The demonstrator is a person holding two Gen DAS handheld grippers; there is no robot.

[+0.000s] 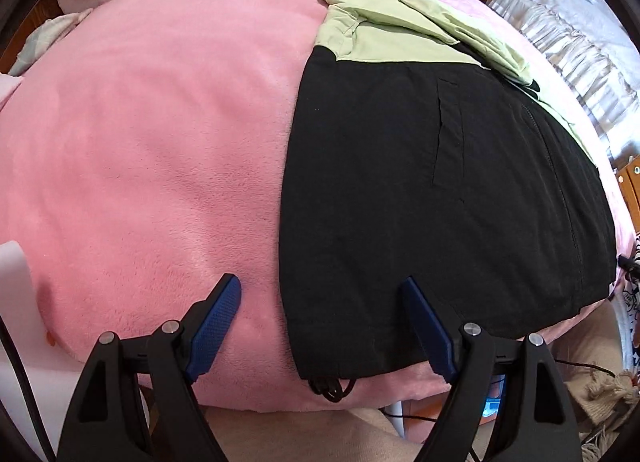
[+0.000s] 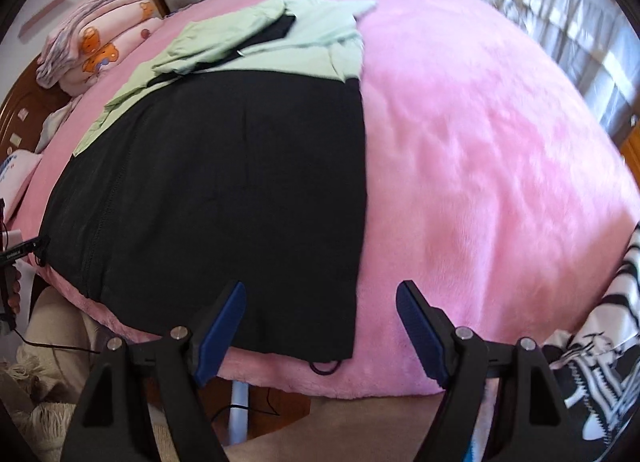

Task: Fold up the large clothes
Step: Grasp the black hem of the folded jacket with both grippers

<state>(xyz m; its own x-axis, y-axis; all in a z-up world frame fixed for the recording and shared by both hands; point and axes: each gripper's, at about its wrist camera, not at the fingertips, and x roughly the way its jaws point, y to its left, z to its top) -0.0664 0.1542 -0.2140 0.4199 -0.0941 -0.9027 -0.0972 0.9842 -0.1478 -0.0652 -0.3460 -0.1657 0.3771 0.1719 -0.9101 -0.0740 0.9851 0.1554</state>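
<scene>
I see one big black and light-green jacket (image 1: 400,190) lying flat on the fluffy pink blanket (image 1: 140,142), with no words I can read on it. My left gripper (image 1: 322,326) and right gripper (image 2: 320,328) both hang above its near bottom edge. Both jaws are wide open and hold nothing.

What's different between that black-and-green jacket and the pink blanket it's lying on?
The jacket is smooth, thin fabric in two colours, black below and pale green on top; the pink blanket is fluffy and one colour. The jacket covers only part of the bed, while the blanket spreads across all of it. The jacket has seams, a zip and a cord at its hem; the blanket is plain. Both lie flat.
</scene>
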